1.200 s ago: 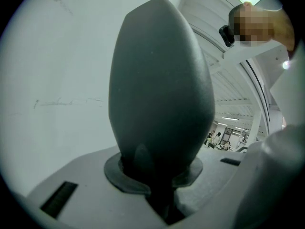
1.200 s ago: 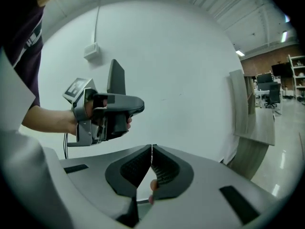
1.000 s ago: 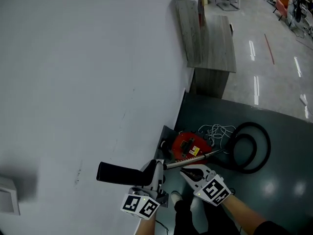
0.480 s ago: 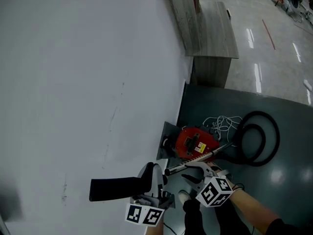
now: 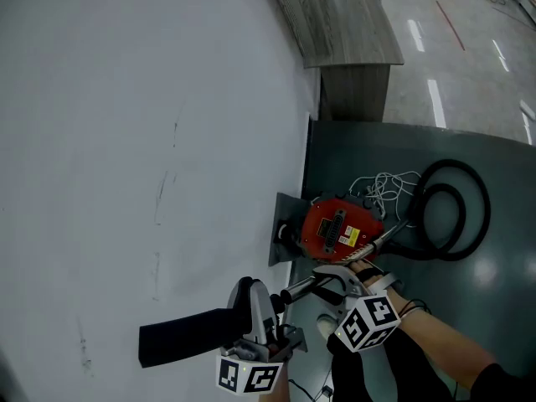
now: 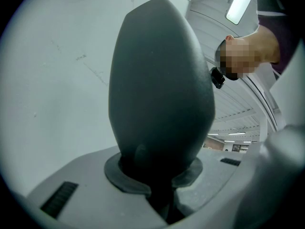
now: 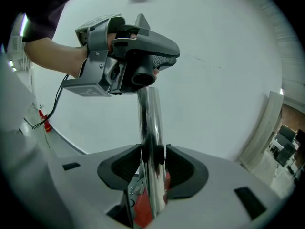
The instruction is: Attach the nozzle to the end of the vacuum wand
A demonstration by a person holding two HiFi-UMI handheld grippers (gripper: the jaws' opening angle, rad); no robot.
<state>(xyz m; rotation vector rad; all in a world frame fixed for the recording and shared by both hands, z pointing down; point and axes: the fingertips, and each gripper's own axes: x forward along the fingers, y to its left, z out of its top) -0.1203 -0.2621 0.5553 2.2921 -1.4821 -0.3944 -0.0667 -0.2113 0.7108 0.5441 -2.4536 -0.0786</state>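
head view: the black nozzle (image 5: 188, 339) juts left along the white wall (image 5: 126, 141), pinched in the left hand-held gripper (image 5: 254, 306). just right, the chrome wand (image 5: 295, 291) reaches the nozzle's socket. the right hand-held gripper (image 5: 333, 276) straddles the wand, jaws opening. beyond sits the red vacuum (image 5: 335, 229).

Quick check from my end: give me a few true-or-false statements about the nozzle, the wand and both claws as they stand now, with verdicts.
1. The left claw is clamped on the black nozzle. True.
2. The right claw has nothing between its jaws. False: the chrome wand stands between them as they open.
3. The wand's end meets the nozzle's socket. True, though I cannot tell whether it is fully seated.
4. The vacuum body is blue. False: it is red.
5. A black hose loops beside the vacuum body. True.
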